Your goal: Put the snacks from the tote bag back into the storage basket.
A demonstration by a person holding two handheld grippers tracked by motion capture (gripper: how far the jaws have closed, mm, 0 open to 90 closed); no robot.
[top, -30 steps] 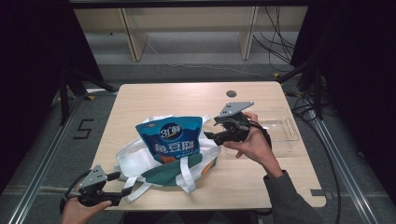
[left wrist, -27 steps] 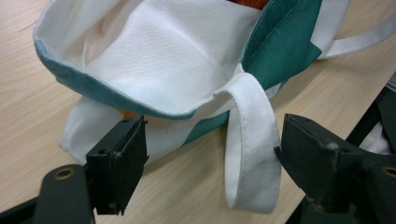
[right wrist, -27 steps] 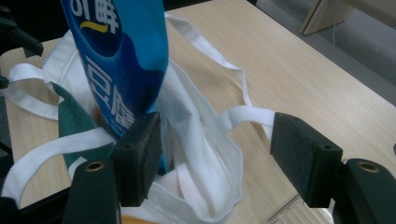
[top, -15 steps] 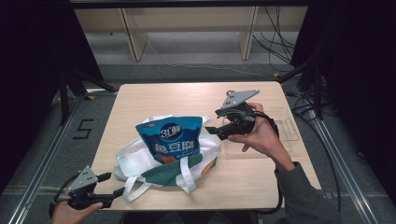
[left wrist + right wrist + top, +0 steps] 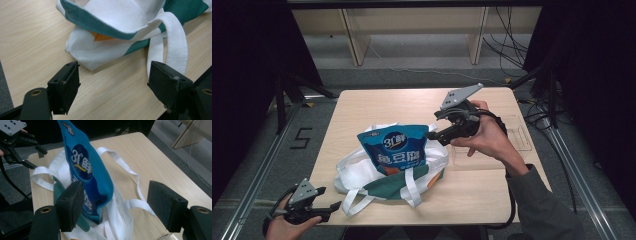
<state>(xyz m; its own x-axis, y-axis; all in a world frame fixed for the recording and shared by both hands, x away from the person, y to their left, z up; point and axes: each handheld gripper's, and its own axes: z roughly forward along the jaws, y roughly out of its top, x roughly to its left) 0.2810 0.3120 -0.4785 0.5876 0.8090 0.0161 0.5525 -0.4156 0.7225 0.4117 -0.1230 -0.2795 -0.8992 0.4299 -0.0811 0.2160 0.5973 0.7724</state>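
I have pulled my right hand-held gripper up and away from the blue pouch, jaws wide and empty, leaving it standing in the tote bag mid-counter, while my left hand-held gripper, also wide, has dropped toward the near edge, so the loading looks finished.

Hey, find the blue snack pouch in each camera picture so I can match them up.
High view: blue snack pouch stands mid-table in the tote bag.
Left gripper view: no pouch; the bag's corner lies ahead.
Right gripper view: pouch left of centre, upright.
Shared landmark: the bag's white handle.
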